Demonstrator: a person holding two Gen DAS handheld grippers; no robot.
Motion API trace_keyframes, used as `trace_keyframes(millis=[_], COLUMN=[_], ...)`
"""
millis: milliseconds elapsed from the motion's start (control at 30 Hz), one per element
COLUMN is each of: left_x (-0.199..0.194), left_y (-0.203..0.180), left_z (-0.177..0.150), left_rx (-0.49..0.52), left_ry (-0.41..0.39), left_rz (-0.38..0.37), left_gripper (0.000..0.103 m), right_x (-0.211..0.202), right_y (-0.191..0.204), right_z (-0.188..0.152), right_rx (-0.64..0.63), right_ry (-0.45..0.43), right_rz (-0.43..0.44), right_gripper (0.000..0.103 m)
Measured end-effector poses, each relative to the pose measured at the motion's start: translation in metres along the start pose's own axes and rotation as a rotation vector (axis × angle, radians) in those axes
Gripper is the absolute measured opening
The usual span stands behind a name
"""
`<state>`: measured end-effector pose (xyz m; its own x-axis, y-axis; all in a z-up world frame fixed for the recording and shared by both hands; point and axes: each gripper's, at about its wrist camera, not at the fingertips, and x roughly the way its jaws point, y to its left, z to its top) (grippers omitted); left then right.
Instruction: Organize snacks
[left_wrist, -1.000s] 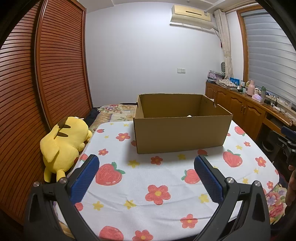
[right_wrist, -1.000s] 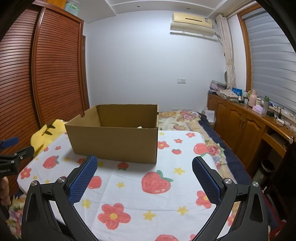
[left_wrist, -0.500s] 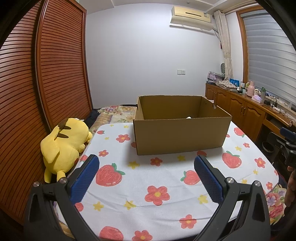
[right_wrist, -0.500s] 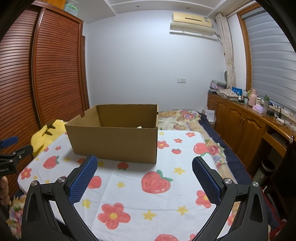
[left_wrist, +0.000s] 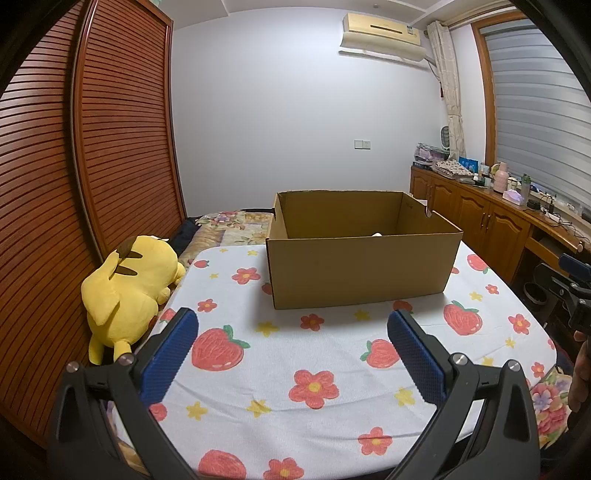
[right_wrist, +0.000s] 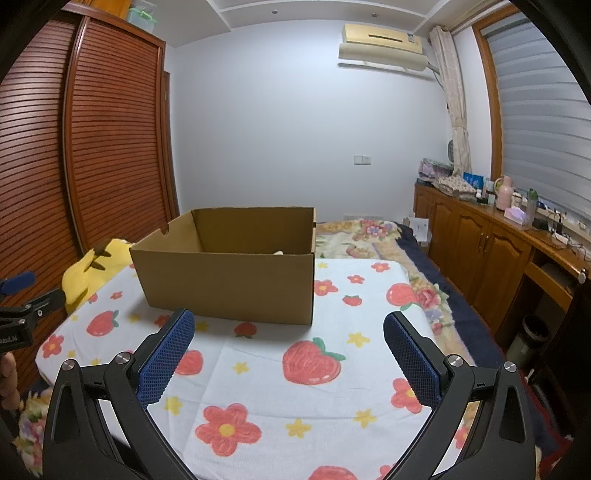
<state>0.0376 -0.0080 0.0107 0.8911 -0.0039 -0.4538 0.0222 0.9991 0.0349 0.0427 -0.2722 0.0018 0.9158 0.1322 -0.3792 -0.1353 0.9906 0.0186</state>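
Note:
An open brown cardboard box (left_wrist: 360, 271) (right_wrist: 229, 284) stands on a table covered by a white cloth with strawberries and flowers (left_wrist: 314, 354) (right_wrist: 295, 369). A small pale item (left_wrist: 376, 234) (right_wrist: 277, 253) just peeks over its near wall; the rest of the inside is hidden. My left gripper (left_wrist: 291, 328) hangs open over the cloth, short of the box, with nothing between its blue pads. My right gripper (right_wrist: 286, 328) is open too, before the box's right corner, and empty. No loose snacks show on the cloth.
A yellow plush toy (left_wrist: 125, 291) (right_wrist: 88, 269) lies at the table's left edge against a slatted wooden wardrobe (left_wrist: 74, 184). Behind the table is a bed with a floral blanket (right_wrist: 373, 240). Wooden cabinets with bottles line the right wall (right_wrist: 487, 236).
The left view has tilted up a little, so the box sits slightly lower in it. The right view is unchanged and both grippers stay open.

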Motion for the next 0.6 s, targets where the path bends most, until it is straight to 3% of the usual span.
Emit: trace_keyframes(millis=[600], left_x=[-0.0012], left_y=[-0.0022], left_z=[0.0004], left_rx=[-0.001], left_ry=[0.003], left_rz=[-0.001], left_gripper=[0.103], right_x=[0.0003], right_y=[-0.0003], right_z=[-0.0004], right_rx=[0.002], right_ry=[0.001], right_rz=[0.002], right_gripper=[0.103])
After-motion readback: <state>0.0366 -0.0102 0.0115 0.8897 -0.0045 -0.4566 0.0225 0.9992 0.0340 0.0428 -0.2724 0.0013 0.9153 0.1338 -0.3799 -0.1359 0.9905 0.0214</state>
